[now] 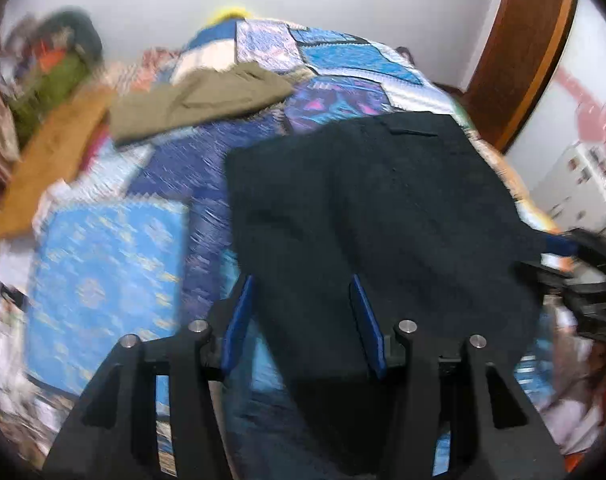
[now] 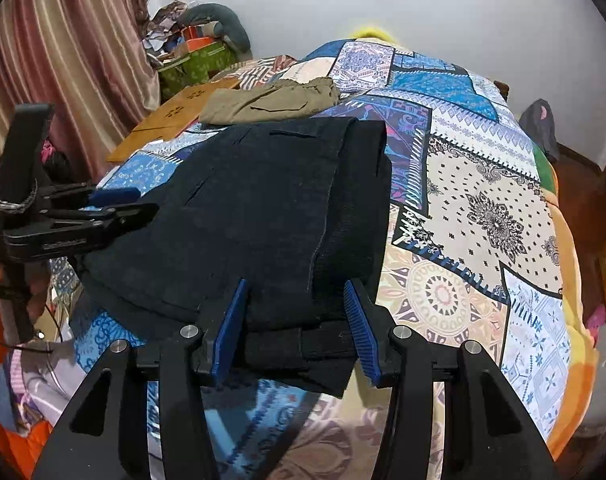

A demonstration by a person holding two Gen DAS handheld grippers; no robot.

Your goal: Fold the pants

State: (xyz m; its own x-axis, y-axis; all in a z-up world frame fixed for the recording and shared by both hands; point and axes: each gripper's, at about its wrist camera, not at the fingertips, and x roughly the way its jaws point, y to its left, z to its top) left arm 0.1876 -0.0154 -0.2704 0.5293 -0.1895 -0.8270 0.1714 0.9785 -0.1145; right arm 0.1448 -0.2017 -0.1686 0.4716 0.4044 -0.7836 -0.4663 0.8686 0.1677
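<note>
A bed covered by a patchwork quilt (image 2: 483, 184) in blues, cream and orange fills the room beneath a plain white wall (image 2: 287, 4). Striped pink-brown curtains (image 2: 63, 52) hang at the bed's left edge, with a brown wooden door frame (image 1: 523, 52) at its right. Cluttered boxes (image 2: 195, 56) sit at the bed's far left corner.

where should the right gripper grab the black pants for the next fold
Grip the black pants at the thick stacked near edge, coming in low from the near side. That edge overhangs toward the right gripper, whose open jaws already straddle it. The left gripper is at the left edge.
</note>
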